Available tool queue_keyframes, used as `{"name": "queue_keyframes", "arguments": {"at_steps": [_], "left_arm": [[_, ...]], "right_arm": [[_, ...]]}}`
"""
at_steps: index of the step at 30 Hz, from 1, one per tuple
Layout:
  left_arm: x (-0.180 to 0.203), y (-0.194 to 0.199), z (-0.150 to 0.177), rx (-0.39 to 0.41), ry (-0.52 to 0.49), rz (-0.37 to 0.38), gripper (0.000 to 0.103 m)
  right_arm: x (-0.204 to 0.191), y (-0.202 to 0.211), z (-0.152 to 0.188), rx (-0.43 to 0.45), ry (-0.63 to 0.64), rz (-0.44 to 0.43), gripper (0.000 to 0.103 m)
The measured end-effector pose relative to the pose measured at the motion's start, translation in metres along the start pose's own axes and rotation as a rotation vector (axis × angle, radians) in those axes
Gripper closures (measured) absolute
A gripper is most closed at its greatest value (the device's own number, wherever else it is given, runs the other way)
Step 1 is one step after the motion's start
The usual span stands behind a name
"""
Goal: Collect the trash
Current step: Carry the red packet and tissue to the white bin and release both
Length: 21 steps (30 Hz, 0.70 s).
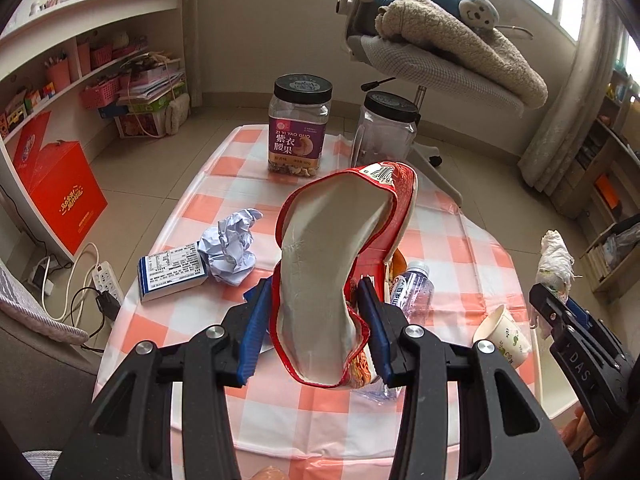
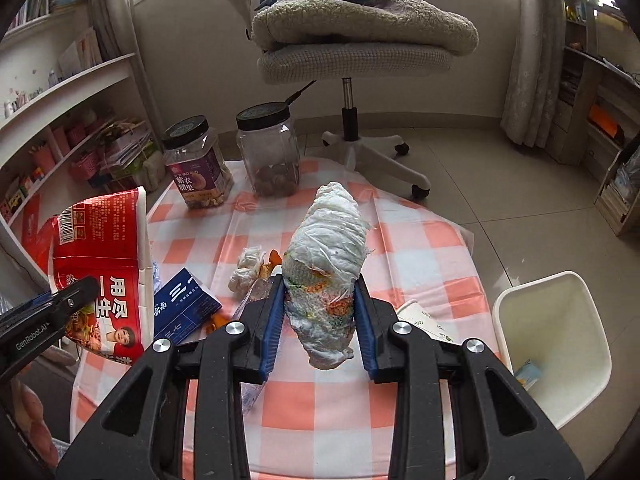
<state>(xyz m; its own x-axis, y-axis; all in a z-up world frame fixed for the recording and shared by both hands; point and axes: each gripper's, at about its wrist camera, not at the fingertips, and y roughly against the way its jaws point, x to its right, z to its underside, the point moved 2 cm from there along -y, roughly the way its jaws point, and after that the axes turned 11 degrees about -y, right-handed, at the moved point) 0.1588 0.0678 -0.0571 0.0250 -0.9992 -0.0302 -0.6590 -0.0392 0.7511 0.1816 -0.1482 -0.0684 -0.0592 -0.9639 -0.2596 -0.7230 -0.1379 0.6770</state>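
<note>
Trash is in both my tongs, one piece each. Going left to right on the checked counter [image 1: 224, 184]: one blue-and-white box [image 1: 172, 272] lies flat, one crumpled ball of pale paper [image 1: 232, 246] touches its right end, and behind them stand two black-lidded jars. The labelled jar [image 1: 299, 128] holds a shallow layer of nuts at its bottom; the clear jar [image 2: 269, 152] to its right holds a low heap of brown round things.

My left tongs [image 1: 316, 328] are clamped on one red noodle-cup wrapper [image 1: 340, 264], squeezed flat between the blue pads [image 1: 252, 328]. Its long axis runs up and away from me, pale inner side facing the camera, far end tipped slightly right. It is lifted off the counter. Just right of it lies one small water bottle [image 1: 416, 288], on its side, then one paper cup [image 1: 506, 336] near the counter's right edge, mouth tilted towards me; I cannot tell what is in it.

My right tongs [image 2: 320, 312] are closed on one wad of white tissue [image 2: 328, 264] with printed colour low down, standing nearly upright, top leaning a little right. A smaller tissue wad [image 2: 248, 266] lies on the counter left of it. Far right, on the floor, one white bin [image 2: 592, 320] holds a small blue-and-yellow scrap [image 2: 528, 374].
</note>
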Motion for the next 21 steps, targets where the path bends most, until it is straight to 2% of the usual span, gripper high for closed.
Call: {"name": "queue_keyframes", "arguments": {"at_steps": [10, 21], "left_arm": [[0.034, 0.000, -0.004, 0.028, -0.022, 0.044, 0.059], [0.084, -0.004, -0.003, 0.038, -0.082, 0.097, 0.059]], "right_arm": [[0.032, 0.025, -0.008, 0.091, 0.003, 0.073, 0.072], [0.099, 0.047, -0.021, 0.137, -0.072, 0.181, 0.071]]}}
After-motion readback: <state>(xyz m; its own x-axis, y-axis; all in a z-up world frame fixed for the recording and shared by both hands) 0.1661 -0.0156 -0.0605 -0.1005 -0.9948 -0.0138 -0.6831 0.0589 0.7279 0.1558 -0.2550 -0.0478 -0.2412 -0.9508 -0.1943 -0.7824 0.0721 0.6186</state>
